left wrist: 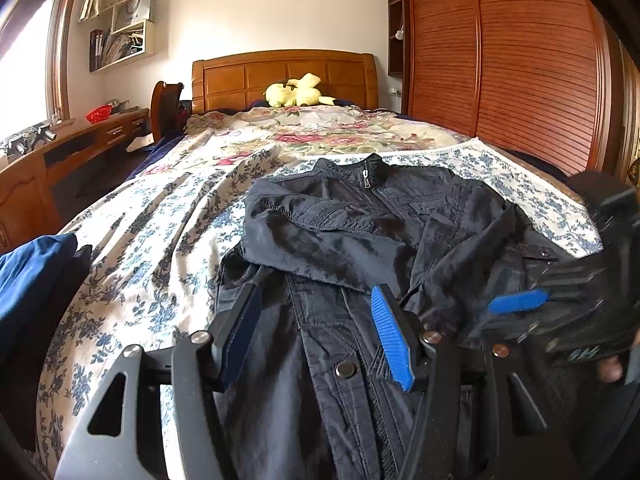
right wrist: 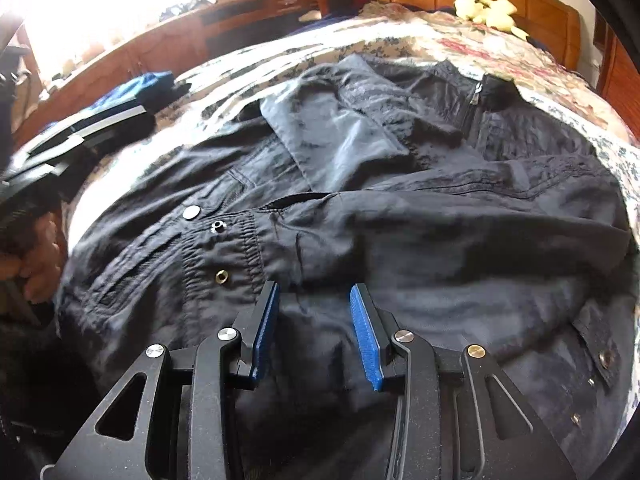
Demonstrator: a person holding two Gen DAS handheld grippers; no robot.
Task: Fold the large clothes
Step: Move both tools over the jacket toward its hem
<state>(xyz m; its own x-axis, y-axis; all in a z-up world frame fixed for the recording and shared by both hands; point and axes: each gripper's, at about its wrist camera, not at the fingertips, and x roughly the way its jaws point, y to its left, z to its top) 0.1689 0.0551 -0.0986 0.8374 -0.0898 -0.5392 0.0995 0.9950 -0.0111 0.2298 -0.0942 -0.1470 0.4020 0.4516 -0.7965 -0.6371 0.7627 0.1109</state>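
Observation:
A dark navy jacket (left wrist: 360,232) lies face up on the bed, collar and zipper pointing to the headboard, both sleeves folded across its chest. My left gripper (left wrist: 316,292) is open and empty just above the jacket's lower front. My right gripper (right wrist: 314,292) is open and empty above the jacket (right wrist: 400,208) near its hem and the folded sleeve cuff. The right gripper also shows blurred at the right of the left wrist view (left wrist: 532,300), low over the jacket's right side.
The bed has a blue floral sheet (left wrist: 160,240) and a rose quilt (left wrist: 320,136). Folded blue clothes (left wrist: 32,276) lie at the bed's left edge. A yellow plush toy (left wrist: 296,92) sits by the headboard. A wooden desk (left wrist: 80,140) stands left, a wardrobe (left wrist: 500,48) right.

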